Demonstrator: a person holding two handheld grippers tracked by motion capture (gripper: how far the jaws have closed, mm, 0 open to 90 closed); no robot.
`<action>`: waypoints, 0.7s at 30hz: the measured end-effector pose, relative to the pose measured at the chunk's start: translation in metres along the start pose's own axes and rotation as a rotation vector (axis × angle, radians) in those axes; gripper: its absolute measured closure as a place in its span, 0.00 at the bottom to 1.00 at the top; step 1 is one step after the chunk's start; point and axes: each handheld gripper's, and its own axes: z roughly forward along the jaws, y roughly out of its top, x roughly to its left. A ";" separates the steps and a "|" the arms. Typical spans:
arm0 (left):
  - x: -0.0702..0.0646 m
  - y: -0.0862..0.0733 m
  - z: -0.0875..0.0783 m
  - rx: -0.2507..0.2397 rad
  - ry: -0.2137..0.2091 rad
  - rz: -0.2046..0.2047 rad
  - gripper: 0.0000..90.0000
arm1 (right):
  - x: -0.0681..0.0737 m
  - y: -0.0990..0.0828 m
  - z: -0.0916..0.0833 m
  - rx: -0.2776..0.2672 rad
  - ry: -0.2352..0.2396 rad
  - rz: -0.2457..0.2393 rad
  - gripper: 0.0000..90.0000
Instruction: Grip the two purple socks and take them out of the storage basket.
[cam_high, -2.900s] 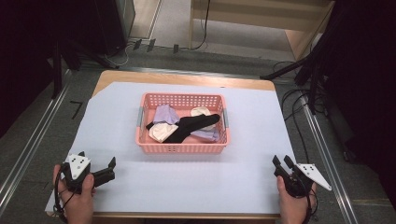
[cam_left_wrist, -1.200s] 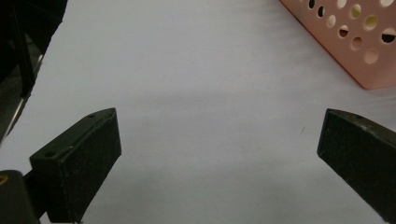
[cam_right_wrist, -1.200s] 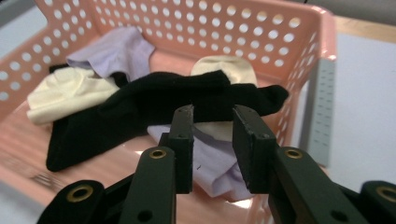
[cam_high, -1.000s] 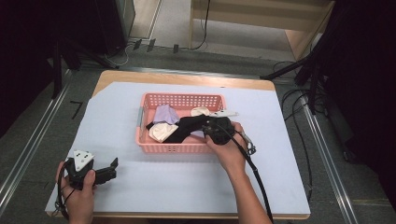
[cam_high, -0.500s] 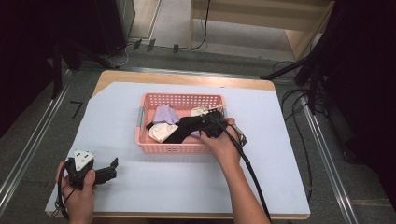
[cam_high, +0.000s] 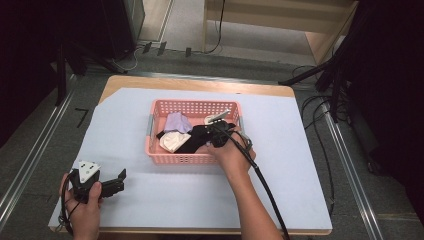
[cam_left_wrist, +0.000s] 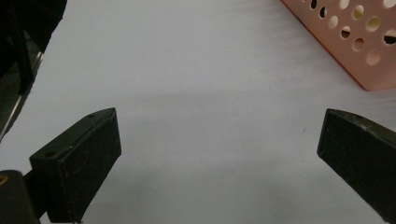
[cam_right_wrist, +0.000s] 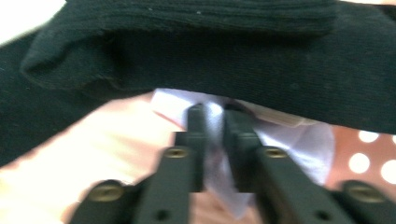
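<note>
Near the middle of the high view, the right gripper was dipped into the pink basket, reaching past the near wall so its tips could get down among the clothes piled there. Its jaws had just been closing, and in the right gripper view they stood nearly together on a fold of pale lilac cloth, pinched between the pads just below a black sock that lay draped across the heap. That grip looked chosen to draw the lilac piece out from under the sock rather than lift the whole pile. Farther left in the basket lay another lilac garment and a cream-coloured one, loosely bunched against each other.

At the lower left of the high view, the left gripper was held low over the white sheet that covered the table, well apart from the basket. Its jaws stood wide apart in the left gripper view with nothing between them, only a corner of the basket at the upper right; it seemed parked there, ready to receive or steady whatever came out.
</note>
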 end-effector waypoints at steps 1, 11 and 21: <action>0.000 0.000 0.000 0.001 0.000 0.000 0.00 | -0.001 0.000 0.000 -0.005 0.004 0.003 0.95; 0.001 0.000 0.001 0.004 -0.003 0.002 0.00 | -0.018 -0.010 -0.028 -0.219 0.162 0.110 0.96; 0.000 0.000 0.000 0.002 -0.007 0.003 0.00 | -0.025 -0.021 -0.057 -0.479 0.186 0.068 0.96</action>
